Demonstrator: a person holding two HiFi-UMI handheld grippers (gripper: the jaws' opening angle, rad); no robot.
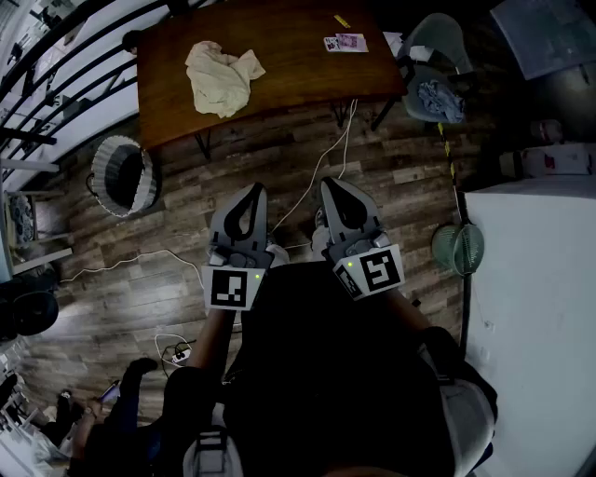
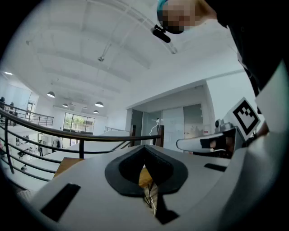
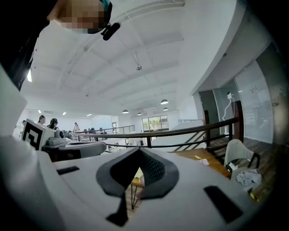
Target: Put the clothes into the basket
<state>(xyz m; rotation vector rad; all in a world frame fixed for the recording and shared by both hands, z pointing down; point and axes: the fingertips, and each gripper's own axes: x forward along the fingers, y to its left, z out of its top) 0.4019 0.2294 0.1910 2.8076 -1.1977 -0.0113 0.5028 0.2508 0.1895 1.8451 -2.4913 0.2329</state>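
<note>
Here, setting: wood-plank floor seen steeply from above; brown tabletop at the top of the head view.
Clothes: one cream garment, crumpled in a heap on the left part of the tabletop, touched by neither gripper.
Basket: pale woven basket stands on the floor, beside the tabletop's near left corner, well apart from the garment. Inside is dark; contents cannot be told.
Left gripper: held close to the person's body, over the floor, pointing toward the tabletop. Jaws closed tip to tip, nothing between them; its own view shows only a sliver of tabletop and floor through the loop behind the tips.
Right gripper: alongside the left one, near it but not touching, pointing the same way. Jaws closed, tips together, empty.
Tabletop, other items: small printed cards near the far right; a little yellow object behind them.
Chair: pale, at the tabletop's right end, with a blue-grey cloth lying on the seat.
Floor, other items: white cable running from under the tabletop toward the grippers; a round green object against a white surface at right.
Railing: dark bars along the upper left.
</note>
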